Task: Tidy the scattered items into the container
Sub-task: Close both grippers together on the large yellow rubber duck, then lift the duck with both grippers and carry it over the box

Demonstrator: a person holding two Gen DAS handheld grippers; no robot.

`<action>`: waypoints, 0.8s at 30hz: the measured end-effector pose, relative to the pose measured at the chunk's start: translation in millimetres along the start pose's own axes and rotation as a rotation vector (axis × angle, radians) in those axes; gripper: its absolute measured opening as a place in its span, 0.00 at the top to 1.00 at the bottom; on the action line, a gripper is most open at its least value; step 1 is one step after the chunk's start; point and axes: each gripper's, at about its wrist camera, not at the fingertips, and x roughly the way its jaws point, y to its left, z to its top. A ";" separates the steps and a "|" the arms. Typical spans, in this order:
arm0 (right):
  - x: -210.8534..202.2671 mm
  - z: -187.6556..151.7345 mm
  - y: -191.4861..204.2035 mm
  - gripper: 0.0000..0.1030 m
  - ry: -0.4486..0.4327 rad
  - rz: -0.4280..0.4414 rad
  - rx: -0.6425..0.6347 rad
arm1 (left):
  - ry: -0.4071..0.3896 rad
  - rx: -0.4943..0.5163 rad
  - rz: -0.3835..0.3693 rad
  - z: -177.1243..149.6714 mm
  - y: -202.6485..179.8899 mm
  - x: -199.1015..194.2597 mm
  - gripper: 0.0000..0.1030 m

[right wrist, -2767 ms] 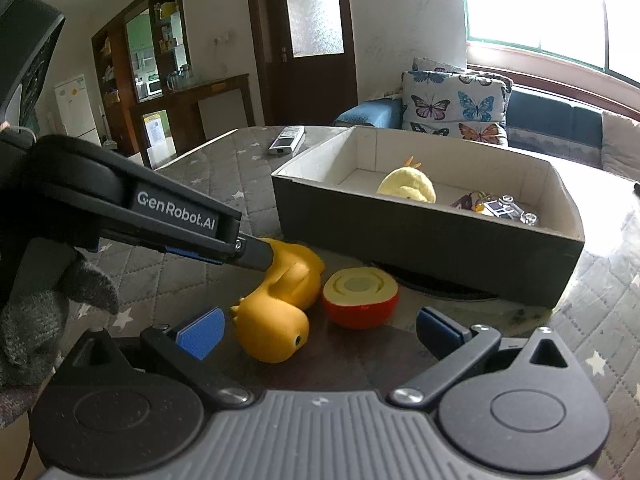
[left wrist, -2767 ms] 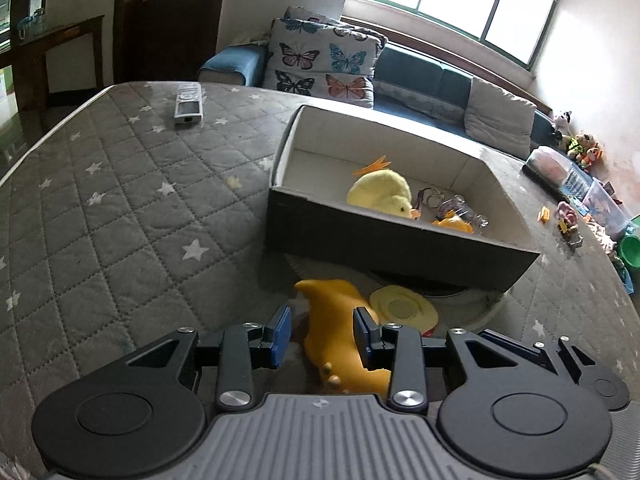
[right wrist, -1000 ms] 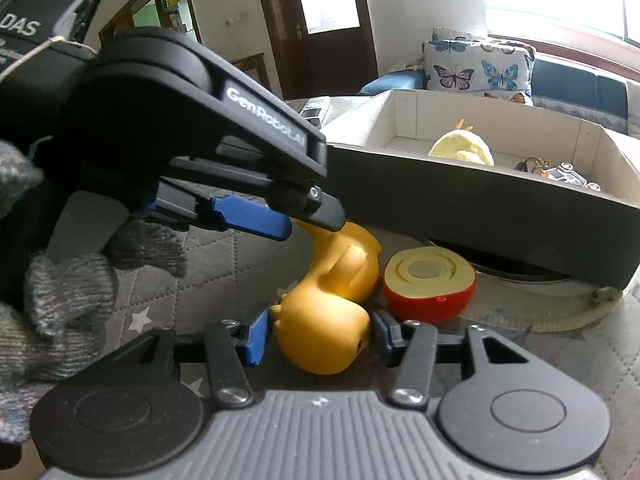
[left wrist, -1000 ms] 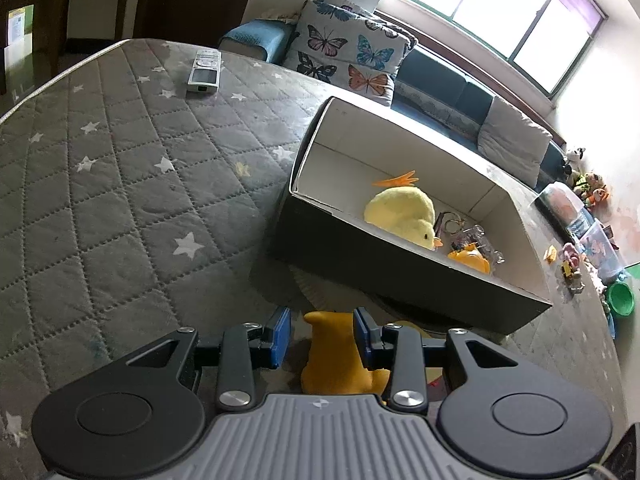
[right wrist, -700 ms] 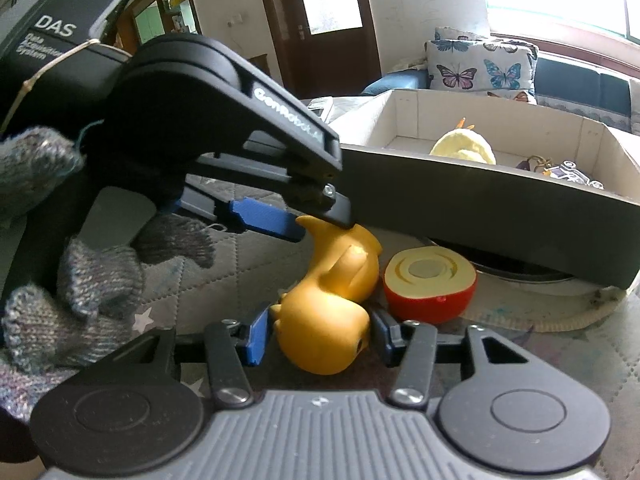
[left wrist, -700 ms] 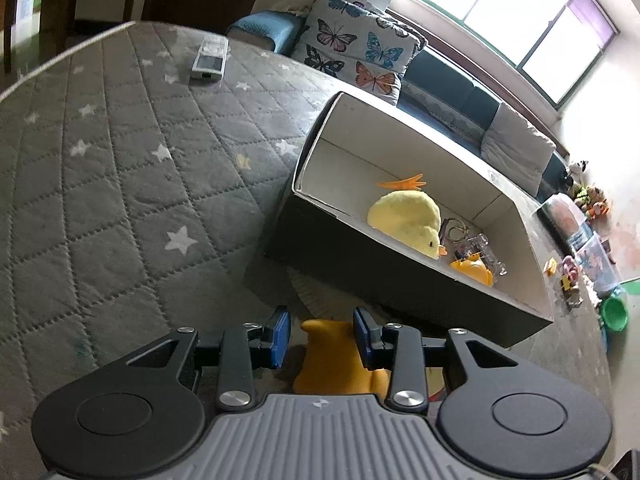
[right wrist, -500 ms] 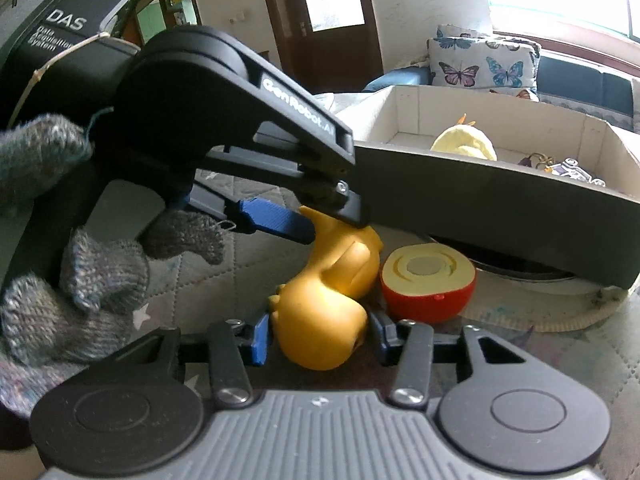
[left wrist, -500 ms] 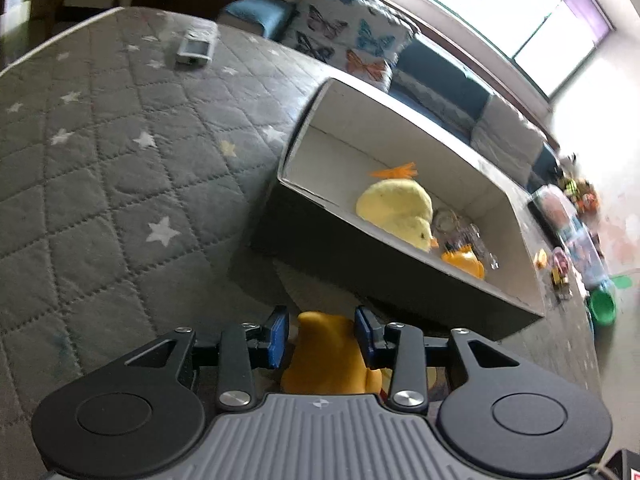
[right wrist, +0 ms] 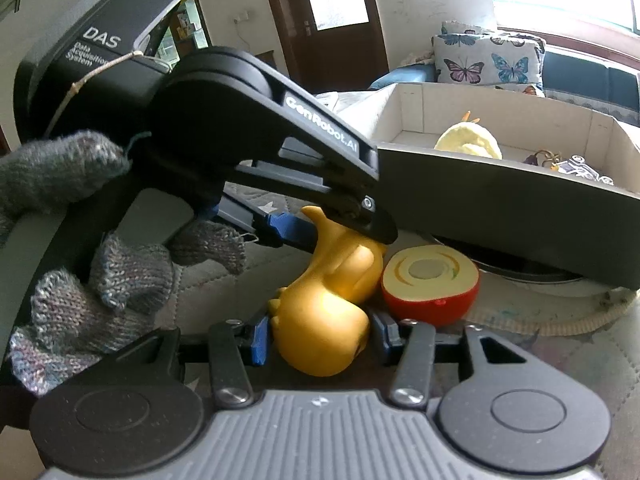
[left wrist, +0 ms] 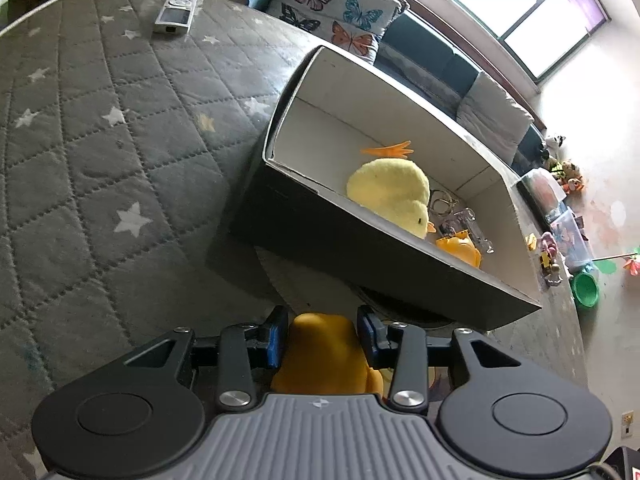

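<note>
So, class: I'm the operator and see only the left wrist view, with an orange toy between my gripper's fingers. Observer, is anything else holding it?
Observer: Yes. The right gripper is shut on the orange toy at its other end.
Operator: Anything beside it?
Observer: A red half-fruit toy, cut face up, close on its right.
Operator: And behind my camera?
Observer: A grey knitted glove holds the left gripper.

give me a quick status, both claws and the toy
Left claw and right claw both shut on the orange duck toy, one at each end. Box just ahead, open. Toy apple half beside the duck, not blocking.
</note>
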 end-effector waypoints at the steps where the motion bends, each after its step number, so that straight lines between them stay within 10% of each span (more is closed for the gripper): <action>1: -0.2 0.2 0.0 0.53 0.001 0.000 -0.002 | 0.002 -0.006 -0.008 0.3 1.2 0.4 0.61; 24: -24.3 0.8 7.4 0.54 -0.036 0.020 -0.045 | -0.060 0.006 -0.012 -12.8 -10.4 -34.3 0.62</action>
